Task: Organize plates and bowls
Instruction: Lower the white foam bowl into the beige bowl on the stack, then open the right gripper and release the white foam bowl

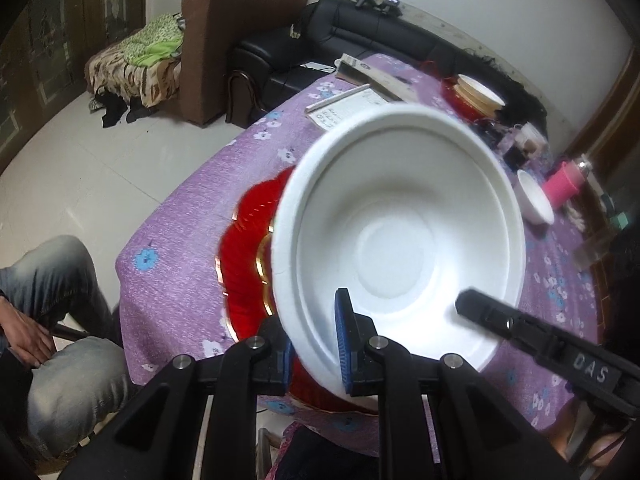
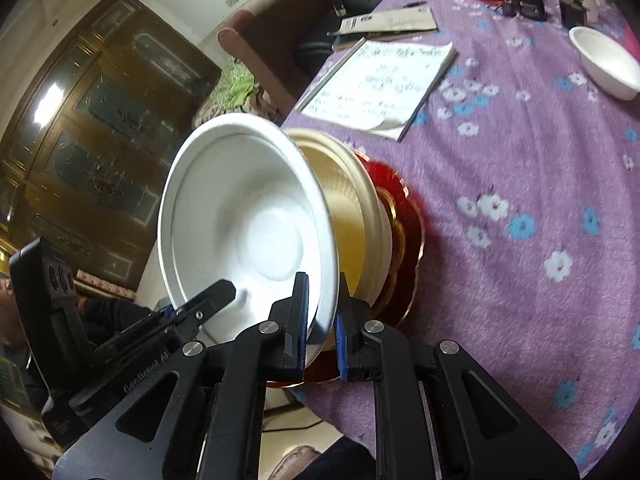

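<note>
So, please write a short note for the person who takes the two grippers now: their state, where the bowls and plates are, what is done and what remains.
Left gripper: shut on the rim of the white bowl.
Right gripper: shut on the same bowl's rim, other side.
The bowl is tilted above the gold bowl, which sits on the red plate.
Far side already holds a stack of bowls on a red plate.
Left: set this bowl down; one small white bowl lies loose on the table.

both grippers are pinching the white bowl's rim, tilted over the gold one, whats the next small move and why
Probably level the white bowl and ease it down into the gold bowl. Left gripper and right gripper both clamp its rim; it hangs tilted over the gold bowl on the red plate.
</note>
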Available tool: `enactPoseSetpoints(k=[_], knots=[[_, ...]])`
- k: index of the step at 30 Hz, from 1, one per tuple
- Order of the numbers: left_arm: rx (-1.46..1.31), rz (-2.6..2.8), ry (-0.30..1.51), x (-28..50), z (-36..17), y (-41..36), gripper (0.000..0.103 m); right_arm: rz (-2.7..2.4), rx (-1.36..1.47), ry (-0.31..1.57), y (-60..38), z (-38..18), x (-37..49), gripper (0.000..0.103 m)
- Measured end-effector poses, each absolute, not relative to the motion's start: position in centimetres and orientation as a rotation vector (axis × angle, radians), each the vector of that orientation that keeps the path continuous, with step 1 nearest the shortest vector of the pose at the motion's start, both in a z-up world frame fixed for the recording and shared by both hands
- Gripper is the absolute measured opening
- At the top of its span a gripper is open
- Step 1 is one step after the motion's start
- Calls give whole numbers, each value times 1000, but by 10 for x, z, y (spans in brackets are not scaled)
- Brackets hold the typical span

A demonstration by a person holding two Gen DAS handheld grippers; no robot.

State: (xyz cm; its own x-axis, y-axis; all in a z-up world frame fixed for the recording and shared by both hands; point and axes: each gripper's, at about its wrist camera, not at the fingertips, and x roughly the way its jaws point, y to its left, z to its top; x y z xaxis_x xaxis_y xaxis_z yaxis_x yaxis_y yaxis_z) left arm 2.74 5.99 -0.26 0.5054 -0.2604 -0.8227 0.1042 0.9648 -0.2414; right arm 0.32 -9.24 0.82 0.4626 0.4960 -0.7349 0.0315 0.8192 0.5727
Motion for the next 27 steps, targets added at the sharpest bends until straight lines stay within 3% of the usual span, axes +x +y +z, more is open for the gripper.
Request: enactPoseSetpoints(k=[12,21,25,27], knots=[[-142,-227,1037,31,-2,56,20,325,587,1088,-99,12,4,18],[-135,-185,994,24,13,68,42,333,640,1038,-123,19,1,18],[-132,-148,953,23,24,74,47,317,699,994,-145,22,-2,29],[-126,-116,926,22,31,75,47,291,720,966,-160,25,-4,29]])
